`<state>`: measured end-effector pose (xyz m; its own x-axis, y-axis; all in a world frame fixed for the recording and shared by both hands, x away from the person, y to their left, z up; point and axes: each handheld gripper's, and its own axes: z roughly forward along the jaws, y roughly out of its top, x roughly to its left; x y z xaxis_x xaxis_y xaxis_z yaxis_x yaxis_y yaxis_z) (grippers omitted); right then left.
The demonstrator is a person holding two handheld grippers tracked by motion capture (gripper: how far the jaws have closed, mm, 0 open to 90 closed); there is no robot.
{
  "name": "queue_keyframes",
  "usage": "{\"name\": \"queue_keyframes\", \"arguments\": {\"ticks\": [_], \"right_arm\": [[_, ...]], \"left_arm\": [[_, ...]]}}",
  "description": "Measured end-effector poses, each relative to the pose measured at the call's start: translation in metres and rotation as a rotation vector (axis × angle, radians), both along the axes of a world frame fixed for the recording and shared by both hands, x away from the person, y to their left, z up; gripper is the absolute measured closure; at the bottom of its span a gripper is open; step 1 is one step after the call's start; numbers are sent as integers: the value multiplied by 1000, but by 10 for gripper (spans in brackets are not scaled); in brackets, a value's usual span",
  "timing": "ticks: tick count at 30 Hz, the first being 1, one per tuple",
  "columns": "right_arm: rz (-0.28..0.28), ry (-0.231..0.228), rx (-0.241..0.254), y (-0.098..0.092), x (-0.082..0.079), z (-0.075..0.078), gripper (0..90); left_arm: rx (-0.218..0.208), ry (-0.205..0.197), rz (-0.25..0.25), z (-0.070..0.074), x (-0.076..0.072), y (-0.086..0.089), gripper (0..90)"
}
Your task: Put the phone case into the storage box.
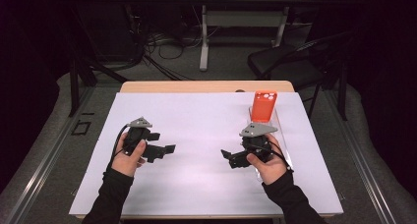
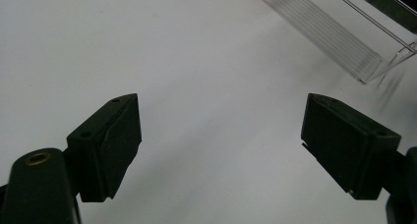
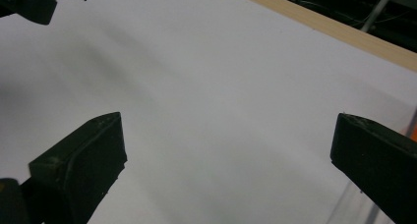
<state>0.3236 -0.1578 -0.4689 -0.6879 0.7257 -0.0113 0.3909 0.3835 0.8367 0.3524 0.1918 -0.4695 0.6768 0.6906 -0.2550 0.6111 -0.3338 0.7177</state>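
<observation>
1. Tabletop [image 1: 206,86]: wooden, mostly covered by a white sheet [image 1: 201,135]. Wood edge shows at the far side; in the right gripper view it runs as a tan strip across the upper right.
2. Left gripper [image 1: 164,150]: held in the person's left hand [image 1: 129,157] over the left part of the sheet, pointing toward the middle. Fingers [image 2: 105,145] spread wide, nothing between them; bare white sheet shows in the gap in the left gripper view.
3. Right gripper [image 1: 227,157]: held in the right hand [image 1: 268,165] over the right part of the sheet, pointing toward the middle, facing the left one, well apart from it. Fingers [image 3: 81,165] spread wide, holding nothing.
4. Orange phone [image 1: 264,106]: at the far right of the sheet, propped up at a tilt, camera end uppermost, just beyond the right gripper.
5. Clear plastic tray [image 2: 339,32]: lies along the right side of the sheet; the phone rests at its far end. Whether the phone stands inside it or against it, cannot tell.
6. Beyond the tabletop: dark floor, cables [image 1: 162,47], a chair [image 1: 295,62].
</observation>
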Motion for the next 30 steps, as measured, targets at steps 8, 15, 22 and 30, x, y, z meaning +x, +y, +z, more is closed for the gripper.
{"name": "queue_keyframes", "arguments": {"ticks": [8,15,22,30], "right_arm": [[36,3,18,12,-9,-15,5],[45,-3,24,15,-15,-24,10],[65,6,30,21,-17,-32,25],[78,22,28,24,-18,-36,30]], "left_arm": [[8,-2,-12,-1,0,-3,158],[14,2,-14,-3,0,-5,158],[22,3,-27,-4,-1,-8,158],[26,3,-26,-5,-1,-9,158]]}}
